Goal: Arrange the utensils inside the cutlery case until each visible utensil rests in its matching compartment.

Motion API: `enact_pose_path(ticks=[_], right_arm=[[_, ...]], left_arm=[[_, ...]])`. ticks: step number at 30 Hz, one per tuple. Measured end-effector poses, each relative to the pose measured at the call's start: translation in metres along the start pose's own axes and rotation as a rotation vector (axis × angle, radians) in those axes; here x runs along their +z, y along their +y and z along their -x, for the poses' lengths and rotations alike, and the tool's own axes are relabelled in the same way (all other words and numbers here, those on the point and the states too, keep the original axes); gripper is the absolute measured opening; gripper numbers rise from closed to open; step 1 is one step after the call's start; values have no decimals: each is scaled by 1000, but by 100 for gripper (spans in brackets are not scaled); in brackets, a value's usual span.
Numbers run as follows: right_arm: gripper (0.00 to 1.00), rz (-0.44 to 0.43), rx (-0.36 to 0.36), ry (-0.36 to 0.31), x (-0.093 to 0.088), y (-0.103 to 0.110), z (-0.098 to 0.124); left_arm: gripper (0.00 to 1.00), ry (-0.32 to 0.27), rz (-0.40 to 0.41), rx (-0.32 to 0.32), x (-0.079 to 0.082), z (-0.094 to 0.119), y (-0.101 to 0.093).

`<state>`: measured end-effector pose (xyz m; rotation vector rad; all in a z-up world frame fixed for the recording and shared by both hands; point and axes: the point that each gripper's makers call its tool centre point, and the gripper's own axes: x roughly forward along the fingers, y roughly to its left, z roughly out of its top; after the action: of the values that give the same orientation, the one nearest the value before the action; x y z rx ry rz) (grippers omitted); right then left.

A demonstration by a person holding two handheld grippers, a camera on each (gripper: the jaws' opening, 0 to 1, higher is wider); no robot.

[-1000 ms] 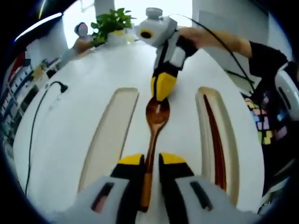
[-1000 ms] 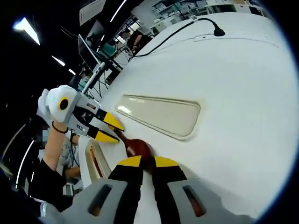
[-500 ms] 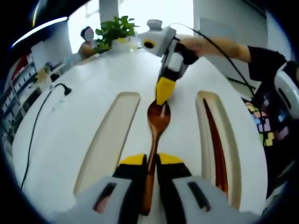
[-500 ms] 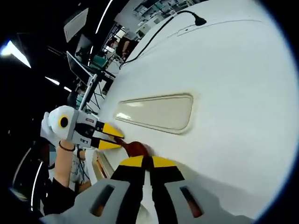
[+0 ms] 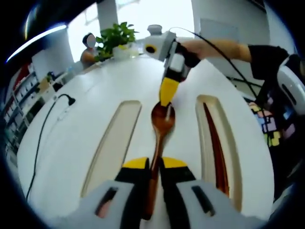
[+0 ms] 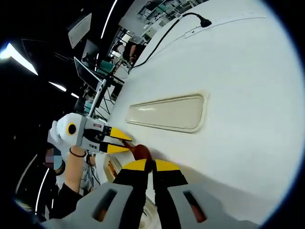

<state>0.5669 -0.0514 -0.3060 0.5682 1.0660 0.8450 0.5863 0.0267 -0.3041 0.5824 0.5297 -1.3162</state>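
Observation:
A wooden spoon (image 5: 161, 125) lies lengthwise between two long recesses of the white cutlery case (image 5: 86, 109). My left gripper (image 5: 156, 164) is shut on its handle. My right gripper (image 5: 167, 98) reaches in from the far side, its yellow tips closed on the rim of the spoon's bowl. In the right gripper view my right gripper (image 6: 150, 165) pinches the spoon's bowl (image 6: 141, 151), and the left gripper (image 6: 125, 143) holds the handle end. The left recess (image 5: 112, 145) is empty. Dark red chopsticks (image 5: 215, 143) lie in the right recess (image 5: 231, 152).
A black cable with a plug (image 5: 66, 100) trails across the white surface at the left. A potted plant (image 5: 114, 36) stands at the far edge. A person's arm (image 5: 224, 47) holds the right gripper. Desks and monitors (image 6: 90, 71) lie beyond the table.
Both grippers stay shut on the spoon. The views have shifted slightly with the hands, and the spoon has barely moved between the two recesses.

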Motion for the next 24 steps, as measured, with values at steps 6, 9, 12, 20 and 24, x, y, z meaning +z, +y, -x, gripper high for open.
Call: enact_pose_path(ticks=[6,9,12,20,24], right_arm=[[1,-4,43,-3,0,13,8],[2,-37,104,-6,-1,21,11],[2,-28,110,-3,3,22,13],[2,-19,126,10,-4,35,24],[2,-25,122,19,-14,39,26]], left_arm=[[10,-22,-14,23,10,12,-8],[10,-2,-41,46,13,18,-13],[10,27,-108,73,16,24,-20],[10,16,-86,88,22,33,-38],[10,9,-116,82,23,35,-48]])
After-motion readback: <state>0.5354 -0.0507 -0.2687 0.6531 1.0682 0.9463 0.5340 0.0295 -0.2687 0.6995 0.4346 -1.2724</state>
